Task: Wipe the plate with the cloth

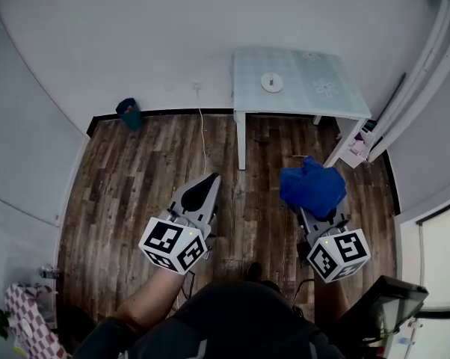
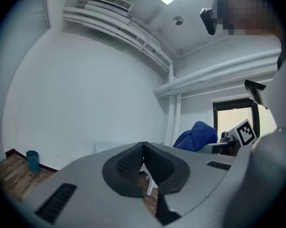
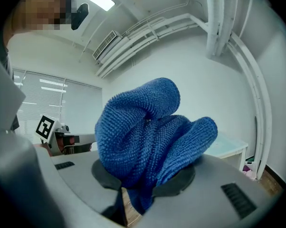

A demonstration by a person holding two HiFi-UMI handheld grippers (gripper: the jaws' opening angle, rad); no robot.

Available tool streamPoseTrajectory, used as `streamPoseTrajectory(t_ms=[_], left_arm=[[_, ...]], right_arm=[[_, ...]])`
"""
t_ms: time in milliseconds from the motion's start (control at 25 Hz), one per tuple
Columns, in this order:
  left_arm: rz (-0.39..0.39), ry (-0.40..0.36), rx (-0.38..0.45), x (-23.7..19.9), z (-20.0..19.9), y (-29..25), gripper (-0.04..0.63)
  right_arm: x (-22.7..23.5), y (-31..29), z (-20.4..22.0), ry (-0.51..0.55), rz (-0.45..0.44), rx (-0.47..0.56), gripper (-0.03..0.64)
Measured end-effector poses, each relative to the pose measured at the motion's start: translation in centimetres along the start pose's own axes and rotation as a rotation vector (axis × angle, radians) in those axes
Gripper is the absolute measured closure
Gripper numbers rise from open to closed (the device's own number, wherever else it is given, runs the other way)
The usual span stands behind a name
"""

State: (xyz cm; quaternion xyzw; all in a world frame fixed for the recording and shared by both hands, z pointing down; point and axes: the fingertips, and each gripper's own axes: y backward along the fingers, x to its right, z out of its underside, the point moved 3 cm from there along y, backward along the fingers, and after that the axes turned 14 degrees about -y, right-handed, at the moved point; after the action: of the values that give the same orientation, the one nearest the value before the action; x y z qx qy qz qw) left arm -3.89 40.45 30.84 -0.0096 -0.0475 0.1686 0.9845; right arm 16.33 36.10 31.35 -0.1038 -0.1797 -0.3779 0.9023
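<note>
A small white plate lies on the pale table against the far wall, well ahead of both grippers. My right gripper is shut on a bunched blue cloth, which bulges up out of the jaws in the right gripper view. My left gripper is shut with nothing in it, its dark pads meeting. Both are held over the wooden floor, short of the table. The blue cloth also shows at the right of the left gripper view.
A teal bin stands by the wall at the left. A white cable runs from a wall socket across the floor. White table legs stand ahead. A rack with items is at the right of the table.
</note>
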Motion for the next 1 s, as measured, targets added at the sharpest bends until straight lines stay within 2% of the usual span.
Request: streamPoseTrajectory(t_ms=[200,440,640,1000], left_arm=[[0.002,-0.018,-0.036,0.6,0.3,-4.5,0.586],[0.015,-0.03,-0.032,0.5,-0.1,-8.7,0.586],[0.046,-0.03,-0.038,-1.6,0.2,-11.8,0.586],[0.089,-0.027,0.018,-6.7,0.1,-16.0,0.586]], right_arm=[[3.7,-1.8,-1.7,-0.004,-0.028,-0.008,0.499],[7.3,-4.7,-2.7,-0.025,-0.042,-0.013,0.499],[8.4,-8.5,-3.0,-0.025,-0.043,-0.021,0.499],[9.5,-14.4,-4.2,-0.008,0.001,-0.007,0.499]])
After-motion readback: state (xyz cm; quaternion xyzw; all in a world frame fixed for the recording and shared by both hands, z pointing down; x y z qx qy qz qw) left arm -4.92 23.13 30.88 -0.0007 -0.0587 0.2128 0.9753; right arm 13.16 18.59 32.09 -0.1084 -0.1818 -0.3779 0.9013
